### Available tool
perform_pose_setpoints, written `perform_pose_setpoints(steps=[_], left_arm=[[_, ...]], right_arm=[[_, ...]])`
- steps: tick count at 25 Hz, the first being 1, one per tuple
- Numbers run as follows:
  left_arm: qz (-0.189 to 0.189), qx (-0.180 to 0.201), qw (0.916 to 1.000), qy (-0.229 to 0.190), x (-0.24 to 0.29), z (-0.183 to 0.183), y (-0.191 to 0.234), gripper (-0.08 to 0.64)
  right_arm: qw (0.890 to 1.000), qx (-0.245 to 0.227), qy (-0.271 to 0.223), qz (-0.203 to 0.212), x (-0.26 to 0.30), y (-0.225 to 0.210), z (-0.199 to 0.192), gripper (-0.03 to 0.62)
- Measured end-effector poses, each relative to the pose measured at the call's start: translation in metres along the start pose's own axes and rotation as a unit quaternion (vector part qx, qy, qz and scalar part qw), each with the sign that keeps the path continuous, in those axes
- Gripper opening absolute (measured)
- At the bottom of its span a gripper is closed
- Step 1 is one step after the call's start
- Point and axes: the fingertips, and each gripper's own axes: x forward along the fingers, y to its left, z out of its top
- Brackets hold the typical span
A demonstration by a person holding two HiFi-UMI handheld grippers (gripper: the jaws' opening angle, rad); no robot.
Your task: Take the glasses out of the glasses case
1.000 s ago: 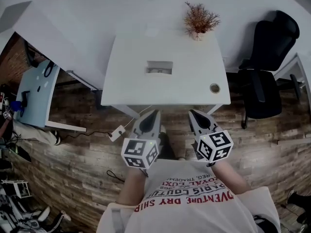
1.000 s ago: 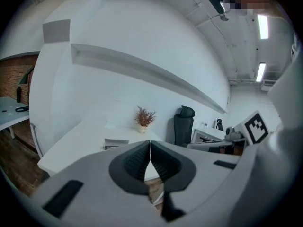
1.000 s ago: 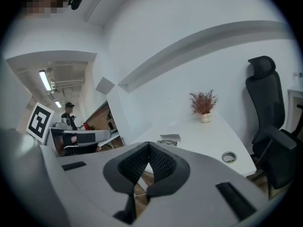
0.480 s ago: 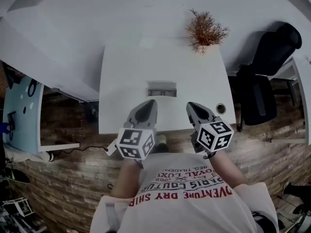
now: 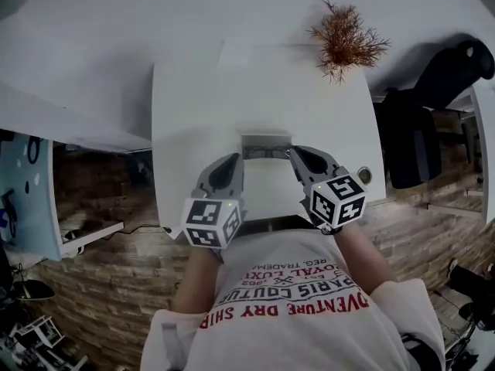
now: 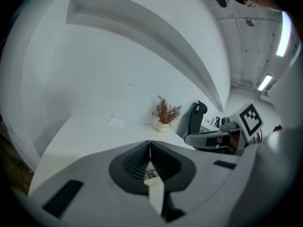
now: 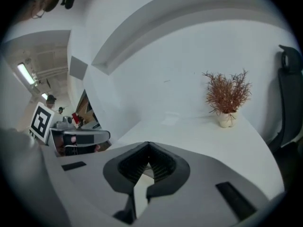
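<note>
The glasses case [image 5: 265,141] lies open on the white table [image 5: 193,107], a pale box with dark glasses [image 5: 267,152] inside. My left gripper [image 5: 232,159] hovers over the table just left of the case, jaws shut and holding nothing. My right gripper [image 5: 297,152] is just right of the case, also shut and holding nothing. Neither touches the case. In the left gripper view the jaws meet at a closed tip [image 6: 150,144]; the right gripper view shows the same [image 7: 148,145]. The jaws hide the case in both gripper views.
A dried plant in a small pot [image 5: 346,41] stands at the table's far right corner. A small round object [image 5: 363,176] sits near the right front edge. A black office chair [image 5: 433,107] is right of the table. A flat paper [image 6: 116,121] lies at the far edge.
The person has walked up to the table. Both grippers went from over the floor to over the table's front edge, ending on either side of the case.
</note>
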Motion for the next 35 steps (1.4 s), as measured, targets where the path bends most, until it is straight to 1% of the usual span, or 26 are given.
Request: perform_pose_setpoints(steps=[2,4,6,7,8,9,12,14,15,18,20,23,27,28,30,32,35], left_arm=[[0.005,-0.004,0.9999,0.012,0.007,-0.007,0.006,0.008],[0.015,-0.014,0.9996,0.022,0.013,-0.014,0.013,0.008],[0.023,-0.028,0.9988,0.032,0.017,-0.024,0.017,0.008],[0.027,-0.034,0.9983,0.038,0.018,-0.030,0.018,0.008],[0.030,-0.040,0.9978,0.044,0.020,-0.036,0.019,0.008],[0.032,-0.045,0.9973,0.049,0.021,-0.042,0.020,0.008],[0.039,-0.054,0.9960,0.060,0.027,-0.055,0.023,0.008],[0.045,-0.060,0.9951,0.064,0.028,-0.061,0.023,0.008],[0.050,-0.065,0.9945,0.066,0.029,-0.064,0.023,0.008],[0.061,-0.079,0.9925,0.070,0.029,-0.072,0.026,0.008],[0.067,-0.086,0.9913,0.074,0.028,-0.076,0.027,0.008],[0.073,-0.094,0.9897,0.080,0.025,-0.081,0.029,0.008],[0.081,-0.099,0.9885,0.081,0.025,-0.081,0.033,0.008],[0.082,-0.100,0.9884,0.080,0.026,-0.080,0.033,0.008],[0.083,-0.102,0.9882,0.079,0.028,-0.080,0.034,0.008],[0.083,-0.103,0.9879,0.080,0.028,-0.081,0.035,0.008],[0.082,-0.107,0.9874,0.082,0.027,-0.082,0.037,0.008]], right_arm=[[0.999,-0.044,0.031,0.009,0.015,0.000,-0.009,0.006],[0.995,-0.080,0.062,0.023,0.030,-0.001,-0.019,0.006],[0.989,-0.104,0.094,0.050,0.043,0.000,-0.031,0.012],[0.985,-0.111,0.110,0.068,0.049,0.002,-0.037,0.038],[0.981,-0.118,0.126,0.084,0.055,0.004,-0.044,0.149],[0.977,-0.127,0.142,0.097,0.061,0.004,-0.050,0.181],[0.961,-0.169,0.185,0.118,0.076,0.002,-0.067,0.178],[0.949,-0.194,0.211,0.131,0.084,0.000,-0.078,0.161],[0.943,-0.205,0.221,0.138,0.087,-0.001,-0.083,0.151],[0.926,-0.238,0.252,0.152,0.098,-0.004,-0.096,0.149],[0.914,-0.257,0.273,0.157,0.104,-0.007,-0.105,0.145],[0.897,-0.287,0.297,0.160,0.110,-0.011,-0.114,0.120],[0.874,-0.326,0.321,0.161,0.113,-0.013,-0.123,0.116],[0.869,-0.338,0.324,0.159,0.114,-0.015,-0.125,0.090],[0.861,-0.358,0.326,0.158,0.116,-0.017,-0.127,0.054],[0.855,-0.369,0.325,0.163,0.117,-0.016,-0.127,0.047],[0.850,-0.381,0.320,0.174,0.119,-0.015,-0.126,0.036]])
